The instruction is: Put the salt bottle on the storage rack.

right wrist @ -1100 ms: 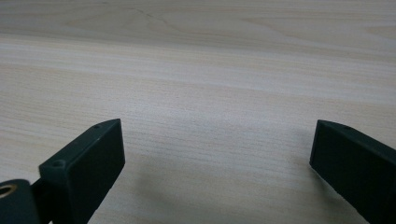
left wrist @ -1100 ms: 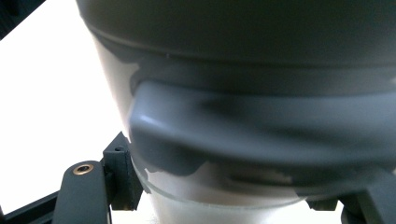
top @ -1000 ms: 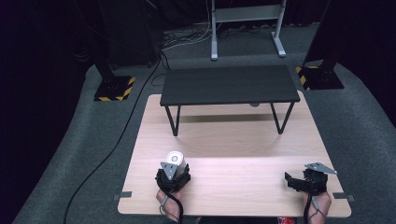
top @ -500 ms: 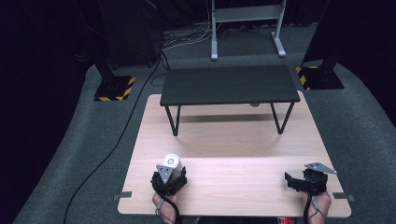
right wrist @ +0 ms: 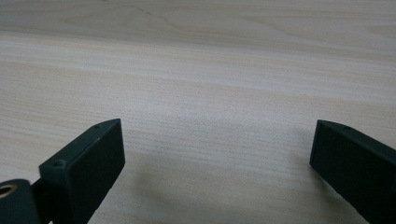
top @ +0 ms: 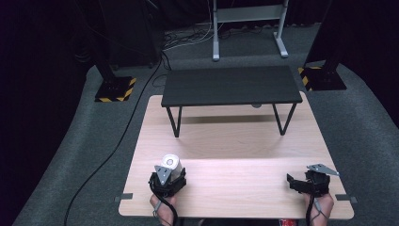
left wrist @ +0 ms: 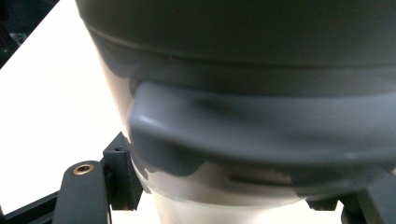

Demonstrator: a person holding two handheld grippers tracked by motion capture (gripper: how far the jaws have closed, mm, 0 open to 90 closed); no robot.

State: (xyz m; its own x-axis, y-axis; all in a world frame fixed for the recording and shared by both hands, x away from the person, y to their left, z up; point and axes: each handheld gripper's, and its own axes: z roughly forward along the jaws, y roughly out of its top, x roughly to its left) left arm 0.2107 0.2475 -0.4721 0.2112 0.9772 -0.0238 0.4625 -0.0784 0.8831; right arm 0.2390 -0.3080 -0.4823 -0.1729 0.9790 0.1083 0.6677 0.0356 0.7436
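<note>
a low black bench (top: pixel 230 85) stands on the wooden table's (top: pixel 244 141) far half.

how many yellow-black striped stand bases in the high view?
2. One yellow-and-black striped floor base sits left of the low black metal-legged table; the other yellow-and-black striped floor base sits at its right end. More could be hidden in the dark surroundings.

High view looks forward and down over the wooden table (top: pixel 235 155) from above. Left gripper view sits tight against a grey-and-white container (left wrist: pixel 243 121). Right gripper view skims the same tabletop (right wrist: pixel 210 84), close.
</note>
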